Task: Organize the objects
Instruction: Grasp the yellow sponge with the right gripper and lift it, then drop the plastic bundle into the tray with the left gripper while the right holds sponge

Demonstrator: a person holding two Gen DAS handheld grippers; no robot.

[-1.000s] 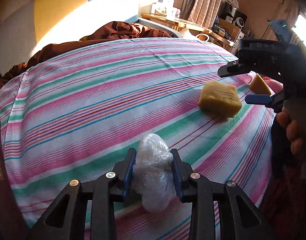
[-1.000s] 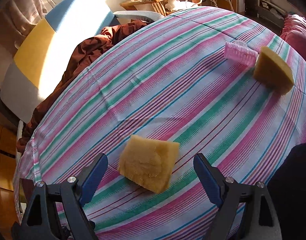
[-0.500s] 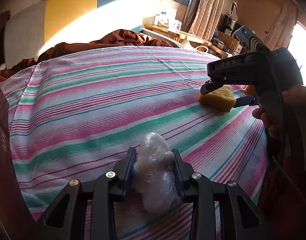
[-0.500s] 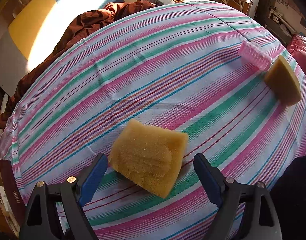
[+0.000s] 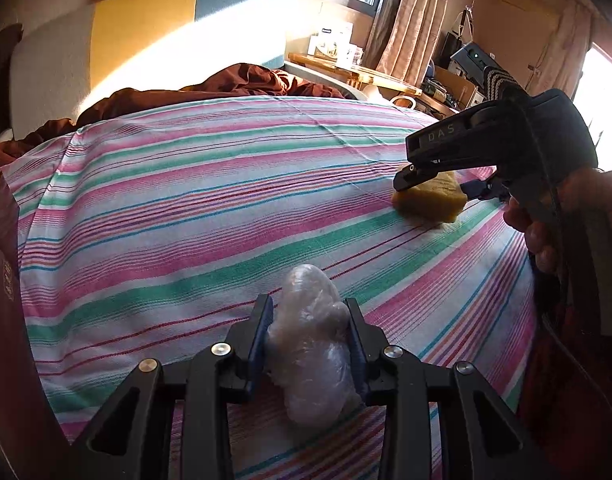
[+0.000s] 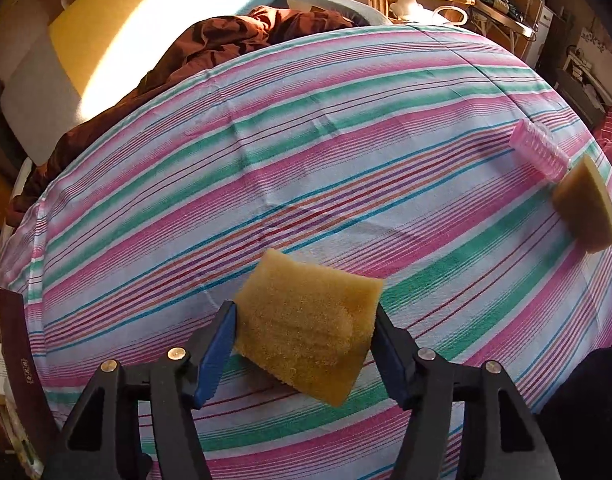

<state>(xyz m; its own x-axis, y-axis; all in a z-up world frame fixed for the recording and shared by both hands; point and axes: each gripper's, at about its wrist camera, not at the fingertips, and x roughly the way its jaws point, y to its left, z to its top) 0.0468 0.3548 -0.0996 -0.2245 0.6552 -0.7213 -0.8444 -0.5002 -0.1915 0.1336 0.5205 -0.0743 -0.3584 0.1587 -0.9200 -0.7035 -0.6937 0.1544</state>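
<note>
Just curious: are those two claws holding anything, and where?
Left gripper clamps a plastic-wrapped bundle by its sides. Right gripper is closing around the sponge.

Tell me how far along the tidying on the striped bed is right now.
Early stage; nothing looks sorted yet. In hand: the left gripper is shut on a clear plastic bundle, and the right gripper is closing around a yellow sponge lying on the striped sheet. Left: a second sponge and a pink ribbed item sit together at the far edge, untouched.
</note>
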